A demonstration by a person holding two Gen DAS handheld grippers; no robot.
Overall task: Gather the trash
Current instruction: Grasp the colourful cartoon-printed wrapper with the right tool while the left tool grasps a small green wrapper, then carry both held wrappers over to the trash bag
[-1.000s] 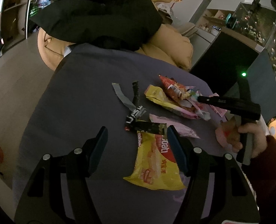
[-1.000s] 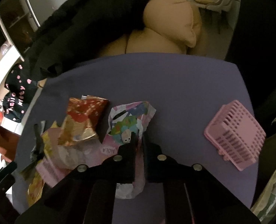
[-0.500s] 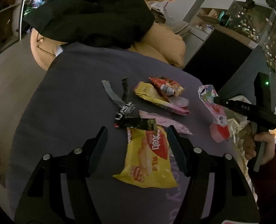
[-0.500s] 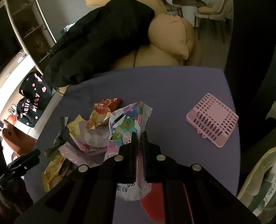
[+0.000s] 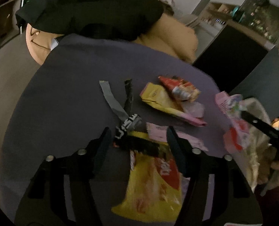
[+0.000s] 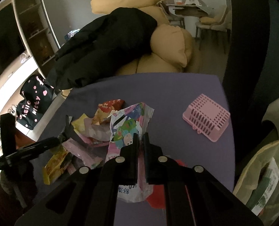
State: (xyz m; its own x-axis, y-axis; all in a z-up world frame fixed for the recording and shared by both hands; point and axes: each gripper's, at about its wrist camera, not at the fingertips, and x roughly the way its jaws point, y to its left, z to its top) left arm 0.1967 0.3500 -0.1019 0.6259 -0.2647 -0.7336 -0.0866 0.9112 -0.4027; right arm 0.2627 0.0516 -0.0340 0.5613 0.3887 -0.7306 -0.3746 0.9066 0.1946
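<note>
The purple bench (image 6: 158, 94) carries one pink slotted basket (image 6: 207, 120) lying on its side, well apart from the litter. Beyond the bench edge, one pale bag (image 6: 263, 177) gapes, seemingly the trash destination.

The right tongs (image 6: 141, 139) are clenched on one cartoon-printed wrapper (image 6: 131, 120), held off the bench near that bag. The grip catches only a narrow fold, so the limp foil could slide out or snag the bag's rim and land on the floor.

The left tongs (image 5: 137, 141) are released, spread above one yellow chip packet (image 5: 154, 184); closing here might also pinch the black strip (image 5: 139, 146) lying across it.

Left on the bench: roughly seven pieces, though overlaps blur the count.
</note>
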